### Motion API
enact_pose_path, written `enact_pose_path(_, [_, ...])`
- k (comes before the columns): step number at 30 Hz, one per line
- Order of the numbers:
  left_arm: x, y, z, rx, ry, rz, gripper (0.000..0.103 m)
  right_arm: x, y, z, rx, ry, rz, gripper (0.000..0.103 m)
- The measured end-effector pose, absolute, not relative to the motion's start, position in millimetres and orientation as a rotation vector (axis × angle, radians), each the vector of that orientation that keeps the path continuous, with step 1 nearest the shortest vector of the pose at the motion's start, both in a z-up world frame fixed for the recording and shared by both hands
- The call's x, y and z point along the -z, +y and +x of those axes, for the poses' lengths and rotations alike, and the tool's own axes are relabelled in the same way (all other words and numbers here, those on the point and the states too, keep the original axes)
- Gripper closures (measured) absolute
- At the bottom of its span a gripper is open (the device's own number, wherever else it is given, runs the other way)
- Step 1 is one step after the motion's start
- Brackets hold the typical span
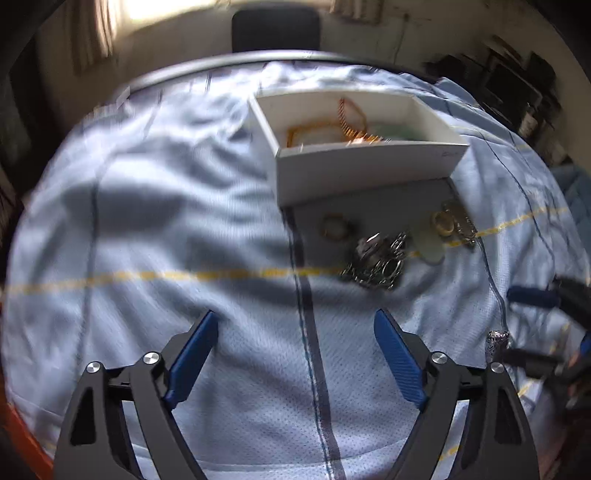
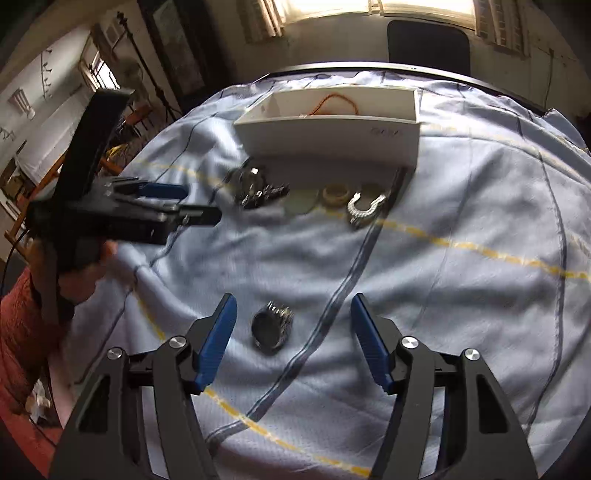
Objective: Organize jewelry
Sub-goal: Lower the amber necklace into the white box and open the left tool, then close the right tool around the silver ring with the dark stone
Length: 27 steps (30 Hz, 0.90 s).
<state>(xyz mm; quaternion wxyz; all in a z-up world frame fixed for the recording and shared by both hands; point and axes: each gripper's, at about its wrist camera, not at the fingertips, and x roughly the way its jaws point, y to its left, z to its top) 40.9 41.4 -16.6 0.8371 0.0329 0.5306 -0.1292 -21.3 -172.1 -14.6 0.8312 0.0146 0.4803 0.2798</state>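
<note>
A white box [image 1: 369, 168] stands on the blue cloth with gold chains [image 1: 347, 123] inside. In front of it lie a silver watch pile [image 1: 375, 264], a gold ring [image 1: 336, 227], a cream bangle [image 1: 443, 223] and a pale green disc [image 1: 430, 253]. My left gripper [image 1: 295, 314] is open over bare cloth, short of the pile. My right gripper [image 2: 293, 299] is open, and a round dark-faced watch [image 2: 271, 328] lies on the cloth between its fingers, untouched. The right wrist view also shows the box [image 2: 328, 142], the bangle [image 2: 336, 195] and a silver bracelet [image 2: 364, 208].
The cloth [image 2: 461, 314] is wrinkled and covers a round table with a dark rim [image 1: 207, 66]. A dark chair back [image 1: 275, 27] stands behind it. A hand [image 2: 85, 273] in a red sleeve holds the left gripper [image 2: 201, 203] at the table's left.
</note>
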Motion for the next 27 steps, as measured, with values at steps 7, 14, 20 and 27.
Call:
enact_pose_path(7, [15.3, 49.2, 36.4, 0.254, 1.074, 0.028, 0.012, 10.1, -161.4, -33.2, -0.595, 0.983, -0.022, 0.045])
enact_pose_path(14, [15.3, 49.1, 33.4, 0.243, 1.050, 0.031, 0.012, 11.3, -149.7, -40.2, -0.586, 0.955, -0.112, 0.050])
enact_pose_path(20, [16.0, 45.4, 32.0, 0.240, 1.051, 0.070, 0.012, 17.9, -144.3, -41.9, -0.577, 0.958, -0.161, 0.056])
enact_pose_path(27, [18.9, 45.9, 32.7, 0.195, 1.039, 0.096, 0.012, 19.4, -142.0, -44.0, -0.548, 0.939, -0.215, 0.065])
